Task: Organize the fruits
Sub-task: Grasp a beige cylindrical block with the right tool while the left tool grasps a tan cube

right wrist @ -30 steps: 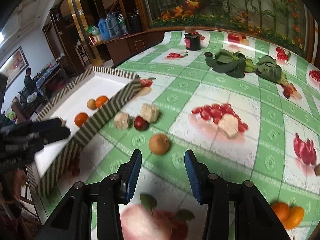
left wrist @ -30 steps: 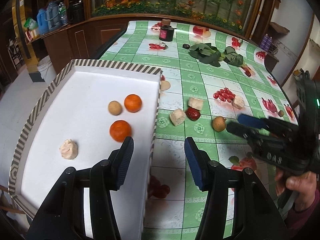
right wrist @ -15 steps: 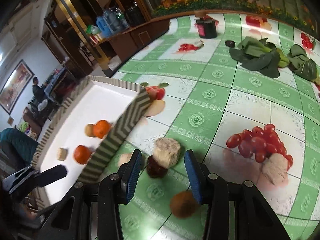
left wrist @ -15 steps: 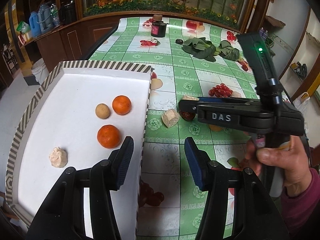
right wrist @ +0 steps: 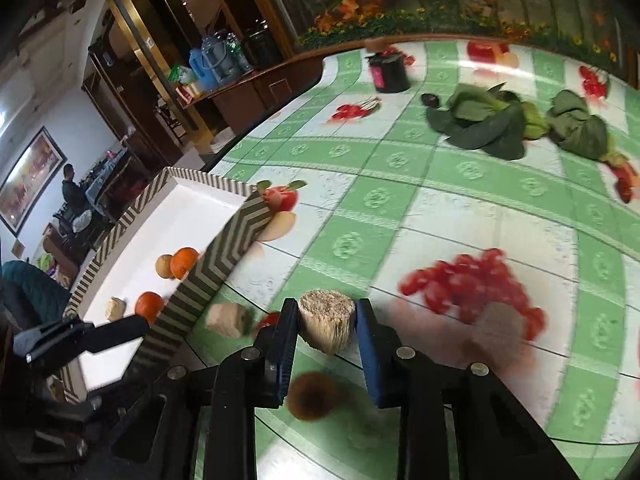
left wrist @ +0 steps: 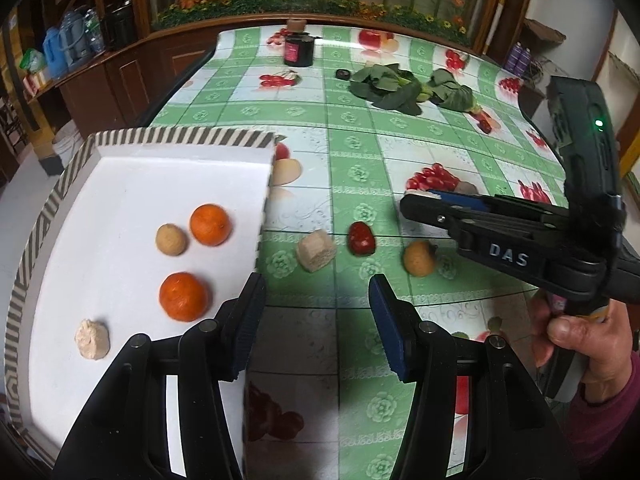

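- My right gripper (right wrist: 326,330) has its jaws pressed on a tan fibrous chunk (right wrist: 327,325), held above the green checked tablecloth (right wrist: 472,208).
- My left gripper (left wrist: 316,320) hangs open and empty by the striped tray (left wrist: 180,138).
- In the tray: two oranges (left wrist: 210,224), a tan ball, a pale lump.
- On the cloth just beside the tray: beige cube (left wrist: 316,249), red fruit (left wrist: 361,238), brown round fruit (left wrist: 418,258).
- Far end: leafy greens (right wrist: 484,126), dark jar (right wrist: 387,74); wooden cabinets (right wrist: 256,80) and a flower mural behind.
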`<state>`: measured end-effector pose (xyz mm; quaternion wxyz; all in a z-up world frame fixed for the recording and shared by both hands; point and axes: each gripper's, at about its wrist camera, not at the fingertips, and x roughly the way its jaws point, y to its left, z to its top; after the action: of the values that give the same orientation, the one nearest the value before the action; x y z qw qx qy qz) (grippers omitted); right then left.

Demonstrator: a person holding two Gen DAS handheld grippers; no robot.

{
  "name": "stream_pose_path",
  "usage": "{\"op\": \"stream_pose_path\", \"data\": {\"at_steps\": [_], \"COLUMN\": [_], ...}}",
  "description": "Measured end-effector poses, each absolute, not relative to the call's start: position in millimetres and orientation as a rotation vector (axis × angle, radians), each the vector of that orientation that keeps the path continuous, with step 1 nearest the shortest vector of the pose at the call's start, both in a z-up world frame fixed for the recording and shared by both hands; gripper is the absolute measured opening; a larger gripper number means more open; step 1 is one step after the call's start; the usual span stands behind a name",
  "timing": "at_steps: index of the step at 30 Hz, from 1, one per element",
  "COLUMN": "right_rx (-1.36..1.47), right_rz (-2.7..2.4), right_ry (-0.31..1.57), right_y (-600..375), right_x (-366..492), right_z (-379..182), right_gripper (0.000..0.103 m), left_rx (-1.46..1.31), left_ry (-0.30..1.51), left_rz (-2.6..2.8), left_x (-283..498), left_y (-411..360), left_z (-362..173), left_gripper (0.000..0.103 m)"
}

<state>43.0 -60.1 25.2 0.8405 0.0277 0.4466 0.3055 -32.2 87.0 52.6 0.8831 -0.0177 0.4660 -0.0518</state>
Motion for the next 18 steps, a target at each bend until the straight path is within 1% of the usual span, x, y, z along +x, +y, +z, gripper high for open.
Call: {"op": "stream_pose_path", "data": {"at_steps": [5, 18], "right_rx": [0.07, 0.1], "right_rz": [0.629, 0.644], "right_ry": [0.915, 0.903], "right_y": [-80.7, -93.9], "right_x": [35.7, 30.1], "right_z": [32.5, 33.9], "right_gripper": [0.028, 0.028], "left_rx": [0.018, 0.2], "left_ry": [0.951, 1.045], "left_rz": [-0.143, -0.253], "left_x": [-25.7, 4.7], "left_y": [73.9, 65.9], "left_z": [53.6, 25.0], "left_gripper": [0.053, 0.053]}}
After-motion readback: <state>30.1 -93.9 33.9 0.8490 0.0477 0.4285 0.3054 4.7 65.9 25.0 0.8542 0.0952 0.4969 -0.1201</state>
